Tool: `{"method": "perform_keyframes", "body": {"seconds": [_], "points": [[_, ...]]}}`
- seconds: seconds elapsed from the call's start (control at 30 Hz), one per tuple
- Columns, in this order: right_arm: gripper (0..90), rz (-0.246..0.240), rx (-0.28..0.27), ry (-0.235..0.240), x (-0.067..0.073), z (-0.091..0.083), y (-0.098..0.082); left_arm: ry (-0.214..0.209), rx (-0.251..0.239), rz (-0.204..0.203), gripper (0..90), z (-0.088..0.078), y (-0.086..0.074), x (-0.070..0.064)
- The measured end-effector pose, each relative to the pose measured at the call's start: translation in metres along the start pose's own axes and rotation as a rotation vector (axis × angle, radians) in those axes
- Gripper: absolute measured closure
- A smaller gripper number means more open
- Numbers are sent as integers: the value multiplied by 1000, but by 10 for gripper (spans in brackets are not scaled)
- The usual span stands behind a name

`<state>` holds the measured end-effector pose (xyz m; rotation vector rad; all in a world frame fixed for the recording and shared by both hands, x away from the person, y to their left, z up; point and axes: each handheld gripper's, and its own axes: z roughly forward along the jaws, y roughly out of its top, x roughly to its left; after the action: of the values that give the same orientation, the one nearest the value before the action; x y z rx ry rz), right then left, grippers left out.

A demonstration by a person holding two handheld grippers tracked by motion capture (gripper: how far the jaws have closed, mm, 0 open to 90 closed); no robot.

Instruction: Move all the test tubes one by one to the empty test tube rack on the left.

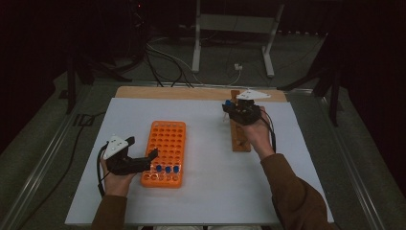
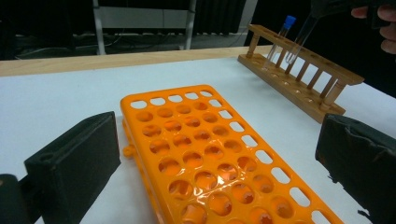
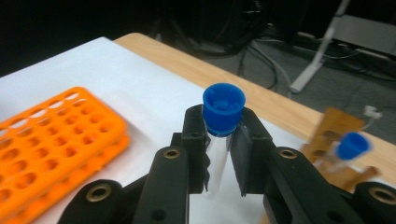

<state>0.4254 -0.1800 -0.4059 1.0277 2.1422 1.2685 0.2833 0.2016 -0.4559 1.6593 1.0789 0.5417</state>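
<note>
Above wooden rack, tube near-upright.

High view dim for me; room behind white table nearly black, table surface evenly lit from above, shadows soft. Left gripper view sharpest: glare spots on orange rack near its close end, jaws at edges dark, detail lost. Right gripper view: blue-capped tube crisp, wooden rack beyond it blurred, floor behind murky.
</note>
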Motion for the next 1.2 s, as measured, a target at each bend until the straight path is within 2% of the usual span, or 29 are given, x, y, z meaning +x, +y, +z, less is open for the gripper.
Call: {"method": "perform_keyframes", "body": {"seconds": [0.23,0.57,0.73,0.87,1.07,1.2], "points": [[769,-9,7,82,23,7,2,-2,4,32,8,4,7,-3],[768,-9,1,209,56,9,10,-31,29,110,10,26,20,-16],[768,-25,8,251,73,14,13,-55,45,140,12,39,24,-20],[768,-38,16,281,86,18,16,-67,47,152,14,46,26,-22],[767,-40,27,327,103,25,21,-130,38,152,34,52,29,-25],[767,-37,35,358,114,29,24,-139,41,164,92,54,30,-27]]}}
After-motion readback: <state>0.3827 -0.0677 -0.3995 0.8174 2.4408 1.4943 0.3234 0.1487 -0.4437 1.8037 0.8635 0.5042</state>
